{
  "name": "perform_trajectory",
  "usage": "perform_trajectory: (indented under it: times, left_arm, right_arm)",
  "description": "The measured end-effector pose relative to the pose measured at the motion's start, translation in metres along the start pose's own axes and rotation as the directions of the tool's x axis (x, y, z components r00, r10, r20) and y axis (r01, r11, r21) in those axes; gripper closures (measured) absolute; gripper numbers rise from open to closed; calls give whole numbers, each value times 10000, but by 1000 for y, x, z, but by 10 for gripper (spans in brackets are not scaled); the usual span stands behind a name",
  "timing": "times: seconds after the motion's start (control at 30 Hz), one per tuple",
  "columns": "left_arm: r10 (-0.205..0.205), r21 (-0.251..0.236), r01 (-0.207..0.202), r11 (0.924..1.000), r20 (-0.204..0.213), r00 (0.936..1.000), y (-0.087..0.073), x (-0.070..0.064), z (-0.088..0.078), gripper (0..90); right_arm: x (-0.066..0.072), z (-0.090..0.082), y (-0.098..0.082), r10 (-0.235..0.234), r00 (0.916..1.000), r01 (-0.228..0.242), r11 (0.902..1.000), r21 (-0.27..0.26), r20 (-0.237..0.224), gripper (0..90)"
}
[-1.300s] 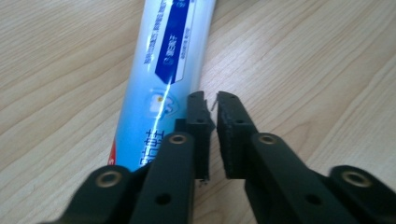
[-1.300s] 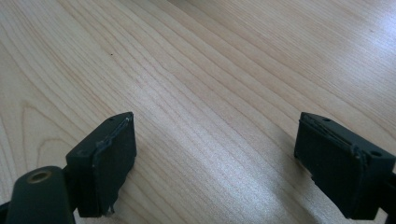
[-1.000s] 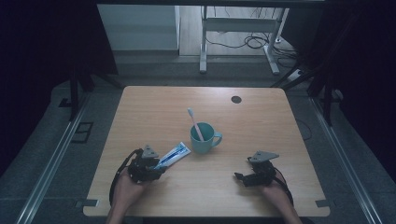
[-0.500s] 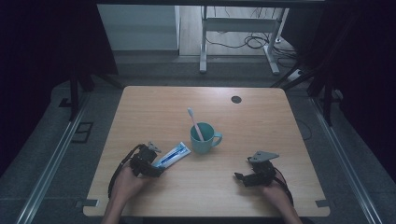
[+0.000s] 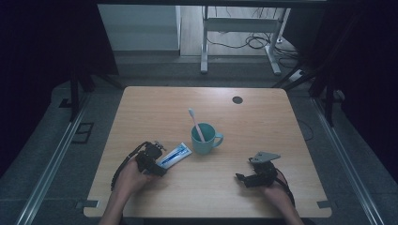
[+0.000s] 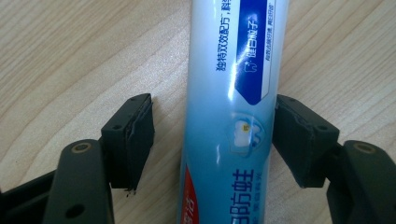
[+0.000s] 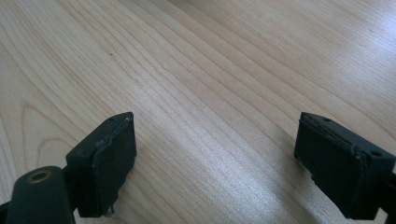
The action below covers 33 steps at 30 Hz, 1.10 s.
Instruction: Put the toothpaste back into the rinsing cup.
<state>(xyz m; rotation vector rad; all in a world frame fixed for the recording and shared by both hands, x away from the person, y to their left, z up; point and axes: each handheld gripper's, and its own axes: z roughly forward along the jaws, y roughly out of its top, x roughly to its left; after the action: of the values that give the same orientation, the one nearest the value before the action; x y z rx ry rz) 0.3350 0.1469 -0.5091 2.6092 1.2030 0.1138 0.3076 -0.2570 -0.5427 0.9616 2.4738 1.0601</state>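
Note:
A blue-and-white toothpaste tube [image 5: 174, 153] [image 6: 229, 116] lies flat on the wooden table [image 5: 263, 122], left of a teal mug [image 5: 204, 140] that holds a white toothbrush [image 5: 196, 124]. My left gripper [image 5: 157, 164] [image 6: 215, 140] straddles the tube's near end. Its jaws have just been opening: the left pad [image 6: 133, 140] stands clear of the tube, and the right pad [image 6: 299, 140] sits at the tube's edge without squeezing it. My right gripper [image 5: 241, 178] [image 7: 215, 158] rests low over bare wood at the front right, open, with nothing between its pads.
A small dark round disc [image 5: 237, 100] is set in the table near its far edge. Beyond the table are a floor, a metal desk frame [image 5: 206, 42] and loose cables. Dark curtains flank both sides.
My left gripper's jaws have spread apart around the tube, and the hand has shifted slightly. The tube, mug and right gripper are where they were.

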Motion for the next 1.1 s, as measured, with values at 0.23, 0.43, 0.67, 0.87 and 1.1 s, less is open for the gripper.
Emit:
perform_trajectory:
  times: [0.23, 0.43, 0.67, 0.87, 1.1]
  left_arm:
    - [251, 716, -256, 9971, 79, 9997, 11, -1, 0, 359]
    - [485, 890, -496, 9948, 147, 9987, 14, -6, -2, 491]
    - [394, 954, -407, 9946, 154, 9991, 15, -6, -3, 569]
    - [454, 540, -466, 9975, 231, 9987, 11, -4, -8, 682]
    - [327, -8, -327, 9995, 520, 9981, 4, 0, -10, 712]
  right_arm:
    - [0, 0, 0, 2, 10000, -2, 10000, 4, -3, 128]
    - [0, 0, 0, 0, 10000, 0, 10000, 5, -5, 128]
    - [0, 0, 0, -2, 10000, 2, 10000, 4, -3, 128]
    - [0, 0, 0, -3, 10000, 3, 10000, 7, -4, 128]
    - [0, 0, 0, -1, 10000, 1, 10000, 8, -4, 128]
